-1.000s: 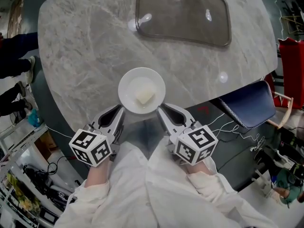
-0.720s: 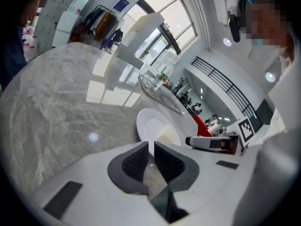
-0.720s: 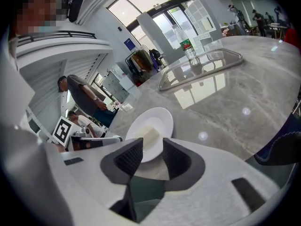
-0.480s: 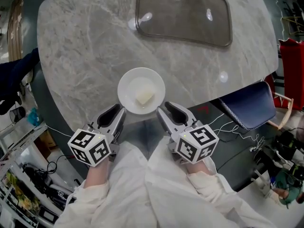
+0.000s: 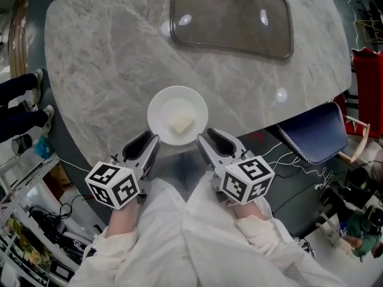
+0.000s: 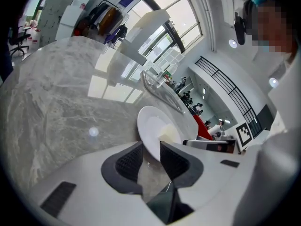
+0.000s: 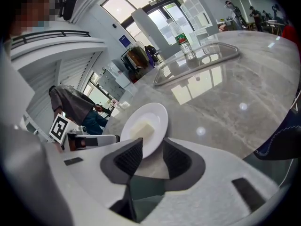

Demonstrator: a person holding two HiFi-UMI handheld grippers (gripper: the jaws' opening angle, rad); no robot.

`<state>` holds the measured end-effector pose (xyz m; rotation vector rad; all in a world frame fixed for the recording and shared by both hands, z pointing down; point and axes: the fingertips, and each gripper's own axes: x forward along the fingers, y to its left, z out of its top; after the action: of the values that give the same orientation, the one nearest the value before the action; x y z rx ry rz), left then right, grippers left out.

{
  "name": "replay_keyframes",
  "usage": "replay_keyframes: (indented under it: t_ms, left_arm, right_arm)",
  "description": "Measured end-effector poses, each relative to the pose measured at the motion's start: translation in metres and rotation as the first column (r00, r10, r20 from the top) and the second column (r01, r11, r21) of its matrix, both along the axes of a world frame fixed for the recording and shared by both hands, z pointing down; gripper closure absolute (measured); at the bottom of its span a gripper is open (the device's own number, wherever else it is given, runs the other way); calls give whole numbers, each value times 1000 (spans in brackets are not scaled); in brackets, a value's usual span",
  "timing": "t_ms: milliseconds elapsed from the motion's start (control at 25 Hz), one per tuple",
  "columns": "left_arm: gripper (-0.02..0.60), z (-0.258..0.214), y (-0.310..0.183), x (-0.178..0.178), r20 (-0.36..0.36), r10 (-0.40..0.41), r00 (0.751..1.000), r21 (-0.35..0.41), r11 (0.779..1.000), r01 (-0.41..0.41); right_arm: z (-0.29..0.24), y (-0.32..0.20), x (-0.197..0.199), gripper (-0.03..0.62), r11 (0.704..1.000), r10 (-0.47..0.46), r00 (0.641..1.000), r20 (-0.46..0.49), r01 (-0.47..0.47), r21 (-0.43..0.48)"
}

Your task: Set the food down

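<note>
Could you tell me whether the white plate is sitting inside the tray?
No, the white plate rests on the bare marble table, well apart from the tray at the far side.

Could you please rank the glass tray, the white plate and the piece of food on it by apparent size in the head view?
Largest to smallest:
1. glass tray, although it lies farther from the camera
2. white plate
3. piece of food

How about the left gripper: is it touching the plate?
Cannot tell. Left gripper view: the left gripper has just been opening around the plate rim; one pad covers it.
</note>
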<state>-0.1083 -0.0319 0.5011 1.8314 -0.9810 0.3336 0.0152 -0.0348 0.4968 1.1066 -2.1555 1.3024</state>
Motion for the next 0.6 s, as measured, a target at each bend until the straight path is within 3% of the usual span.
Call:
replay_keyframes:
  t_ms: [360, 600]
  left_arm:
    - [463, 4, 3, 3, 7, 4, 1000, -58, 998, -3]
    - [454, 4, 1, 3, -40, -23, 999, -89, 996, 20]
  right_arm:
    - [5, -2, -2, 500, 999, -5, 1000, 5, 6, -40]
    - [9, -2, -6, 499, 998, -11, 1000, 4, 11, -64]
